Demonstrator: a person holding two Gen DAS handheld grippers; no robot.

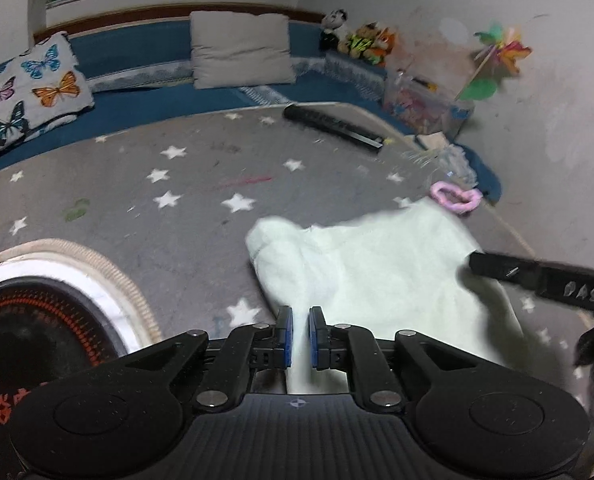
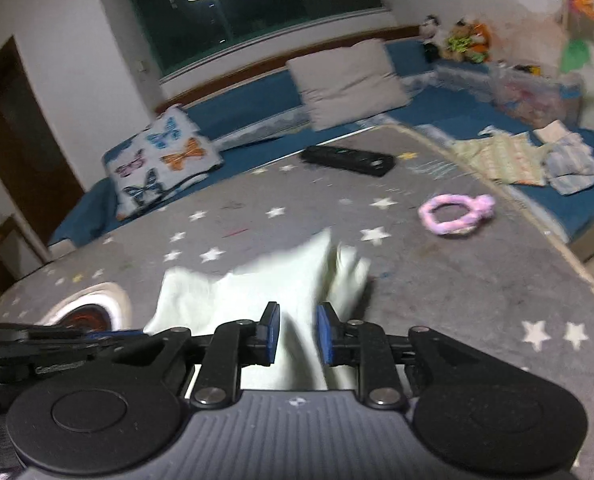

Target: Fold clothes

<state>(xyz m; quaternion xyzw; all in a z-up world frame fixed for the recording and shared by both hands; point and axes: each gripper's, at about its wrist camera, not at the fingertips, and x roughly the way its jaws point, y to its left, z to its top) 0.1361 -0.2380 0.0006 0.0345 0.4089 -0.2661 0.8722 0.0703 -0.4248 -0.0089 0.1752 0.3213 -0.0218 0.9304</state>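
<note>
A pale white garment [image 1: 377, 276] lies rumpled on the grey star-patterned mat [image 1: 157, 208]. My left gripper [image 1: 300, 330] is shut on the garment's near edge, with cloth between its blue pads. My right gripper [image 2: 297, 330] also has the garment [image 2: 257, 288] running between its blue pads, which stand a little apart with cloth in the gap. The right gripper's black finger [image 1: 537, 276] shows at the garment's right side in the left wrist view. The left gripper [image 2: 37, 344] shows at the left edge of the right wrist view.
A pink ring toy [image 2: 455, 214] and a black remote-like bar [image 2: 349, 160] lie on the mat. A round heater [image 1: 29, 328] sits at the left. Blue cushions, pillows [image 1: 241, 50], plush toys, folded clothes [image 2: 529, 156] and a toy box ring the mat.
</note>
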